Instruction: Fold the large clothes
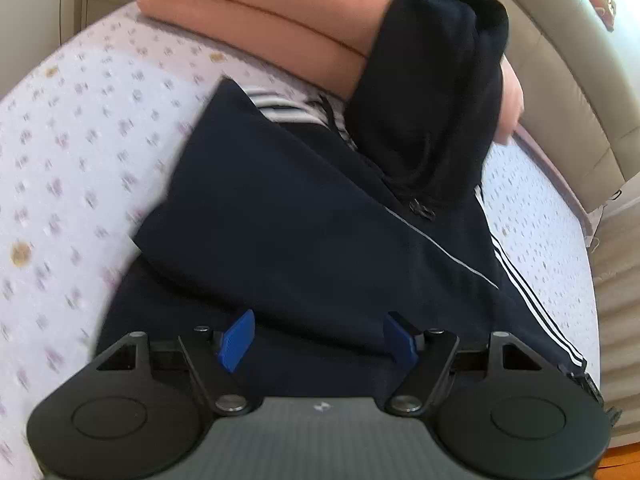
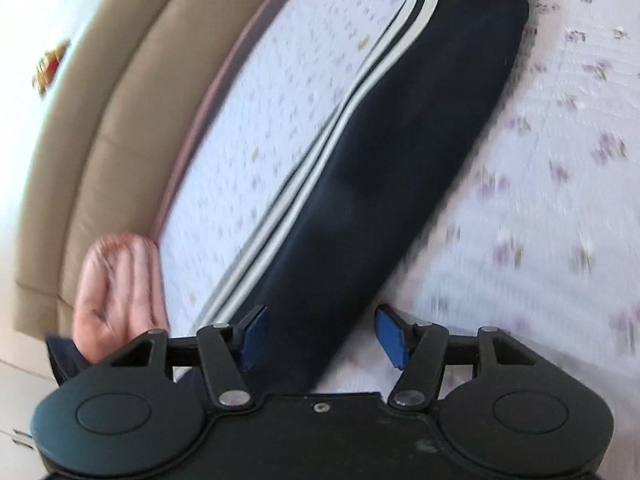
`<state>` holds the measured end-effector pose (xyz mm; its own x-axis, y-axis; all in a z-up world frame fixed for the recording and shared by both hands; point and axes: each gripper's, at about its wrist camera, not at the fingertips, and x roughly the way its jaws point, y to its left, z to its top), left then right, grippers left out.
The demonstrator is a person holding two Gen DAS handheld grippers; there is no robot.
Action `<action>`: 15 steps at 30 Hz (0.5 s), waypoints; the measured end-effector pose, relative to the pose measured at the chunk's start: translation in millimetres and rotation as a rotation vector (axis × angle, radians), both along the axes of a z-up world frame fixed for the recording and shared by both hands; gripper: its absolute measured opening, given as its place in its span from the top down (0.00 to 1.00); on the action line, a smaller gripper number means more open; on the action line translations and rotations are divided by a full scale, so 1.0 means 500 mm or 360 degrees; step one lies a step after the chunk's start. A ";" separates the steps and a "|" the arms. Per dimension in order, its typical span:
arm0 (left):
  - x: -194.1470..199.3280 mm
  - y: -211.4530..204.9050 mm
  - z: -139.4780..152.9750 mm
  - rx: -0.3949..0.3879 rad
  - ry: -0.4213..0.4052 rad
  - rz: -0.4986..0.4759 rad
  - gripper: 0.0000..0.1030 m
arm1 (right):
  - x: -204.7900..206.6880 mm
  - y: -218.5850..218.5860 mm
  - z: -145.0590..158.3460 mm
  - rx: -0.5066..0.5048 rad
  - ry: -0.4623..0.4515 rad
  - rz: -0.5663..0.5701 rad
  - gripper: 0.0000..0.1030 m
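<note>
Beyond the spread, empty right gripper [image 2: 320, 338], the trouser leg [image 2: 400, 160] ran lengthwise away; left gripper [image 1: 318, 340] also gaped empty.

Matt navy cloth trousers [image 1: 280, 208], leathery headboard [image 2: 120, 92]

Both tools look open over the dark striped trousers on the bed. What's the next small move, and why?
Probably lower the right tool onto the near end of the stretched-out trouser leg and close on it. That leg lies flat and unfolded across the bedsheet, while the left tool hangs open above the already doubled-over part, gripping nothing.
</note>
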<state>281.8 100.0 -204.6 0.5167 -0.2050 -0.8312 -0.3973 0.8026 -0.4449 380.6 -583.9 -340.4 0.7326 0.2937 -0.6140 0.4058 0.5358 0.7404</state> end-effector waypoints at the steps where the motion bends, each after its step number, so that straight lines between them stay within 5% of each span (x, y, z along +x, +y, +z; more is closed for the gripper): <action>1: 0.001 -0.014 0.001 -0.0007 0.0008 0.0004 0.29 | 0.005 -0.001 -0.001 -0.0065 0.0016 -0.0014 0.77; 2: -0.002 -0.027 0.003 -0.0012 0.0012 0.0005 0.29 | 0.009 0.000 -0.002 -0.0125 0.0064 -0.0023 0.97; 6: -0.004 -0.067 0.015 -0.0019 0.0015 -0.0003 0.30 | -0.028 -0.001 0.006 -0.0116 0.0062 0.0011 0.97; 8: -0.002 -0.085 0.023 -0.0005 0.0028 -0.0015 0.29 | -0.037 -0.011 0.006 -0.0108 0.0052 -0.0009 0.90; 11: 0.004 -0.108 0.039 0.0017 0.0010 -0.0027 0.29 | -0.033 -0.059 -0.018 0.0086 -0.0042 -0.0124 0.65; 15: 0.003 -0.122 0.066 0.0019 -0.0061 0.0003 0.29 | -0.011 -0.108 -0.040 0.0153 -0.0119 -0.0262 0.69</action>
